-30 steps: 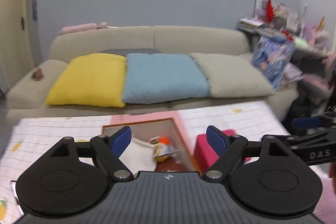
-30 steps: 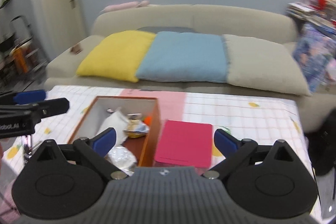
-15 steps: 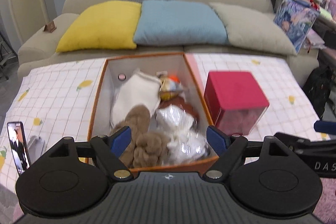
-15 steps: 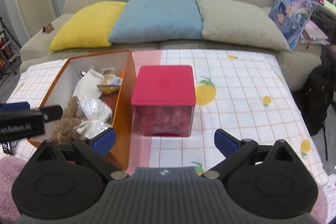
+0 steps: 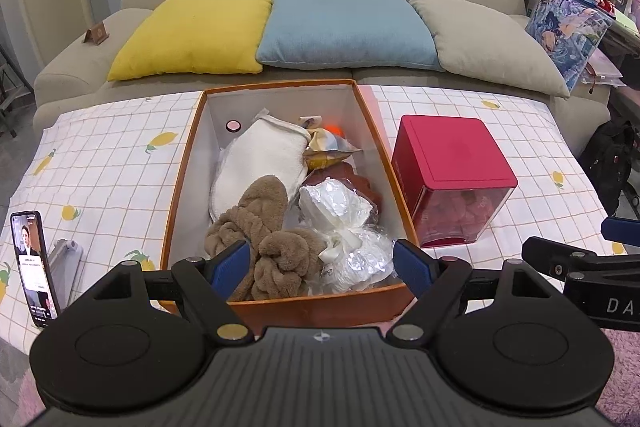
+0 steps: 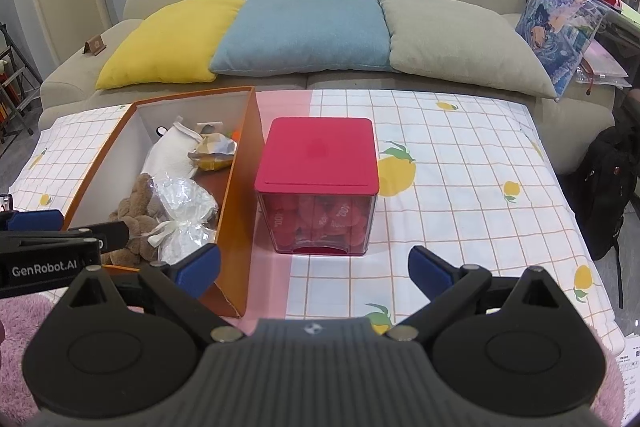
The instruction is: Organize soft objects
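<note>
An orange box [image 5: 180, 183] [image 6: 240, 195] on the table holds soft things: a brown plush towel [image 5: 264, 227] [image 6: 134, 215], a white cloth [image 5: 256, 163] [image 6: 170, 151], a white item in clear plastic [image 5: 344, 219] [image 6: 182, 211] and a crumpled snack bag [image 5: 326, 147] [image 6: 214, 151]. My left gripper [image 5: 322, 263] is open and empty, just before the box's near wall. My right gripper [image 6: 314, 269] is open and empty, in front of a clear container with a red lid [image 6: 318, 155] [image 5: 450, 151] holding pink items.
The table has a checked lemon-print cloth [image 6: 460, 187]. A phone on a stand [image 5: 32, 267] is at the table's left edge. A sofa with yellow [image 5: 196, 27], blue and beige cushions stands behind. A black backpack [image 6: 604, 183] sits at right.
Both views have tilted down from the sofa and pulled back, so the box's contents and the red-lidded container now show in full. Both grippers stayed open.
</note>
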A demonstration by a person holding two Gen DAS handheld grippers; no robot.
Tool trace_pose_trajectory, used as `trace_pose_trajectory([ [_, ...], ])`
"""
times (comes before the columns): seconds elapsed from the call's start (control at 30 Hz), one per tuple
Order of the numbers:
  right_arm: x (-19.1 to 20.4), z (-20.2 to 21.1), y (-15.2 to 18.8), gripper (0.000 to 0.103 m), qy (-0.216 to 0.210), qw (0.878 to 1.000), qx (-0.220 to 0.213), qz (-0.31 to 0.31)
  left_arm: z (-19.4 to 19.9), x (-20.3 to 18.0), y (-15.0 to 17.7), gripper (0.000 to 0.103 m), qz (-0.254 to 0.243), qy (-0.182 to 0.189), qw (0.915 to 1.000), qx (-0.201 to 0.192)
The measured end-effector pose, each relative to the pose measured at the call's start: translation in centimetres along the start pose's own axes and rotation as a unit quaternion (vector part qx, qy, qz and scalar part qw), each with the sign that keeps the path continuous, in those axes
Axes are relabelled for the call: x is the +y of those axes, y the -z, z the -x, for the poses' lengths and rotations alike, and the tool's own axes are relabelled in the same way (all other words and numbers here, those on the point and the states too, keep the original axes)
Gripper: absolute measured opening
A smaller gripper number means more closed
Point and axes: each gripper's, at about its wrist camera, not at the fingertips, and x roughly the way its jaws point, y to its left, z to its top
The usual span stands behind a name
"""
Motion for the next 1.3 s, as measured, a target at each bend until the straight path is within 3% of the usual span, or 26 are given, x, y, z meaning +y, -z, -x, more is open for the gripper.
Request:
trace_pose_trajectory([
  [1.3,0.39,-0.04,0.15,0.098,-0.004,1.0,0.002,0.009,0.17,0.0,0.14,0.093,-0.012,0.002,0.9999,-0.001],
])
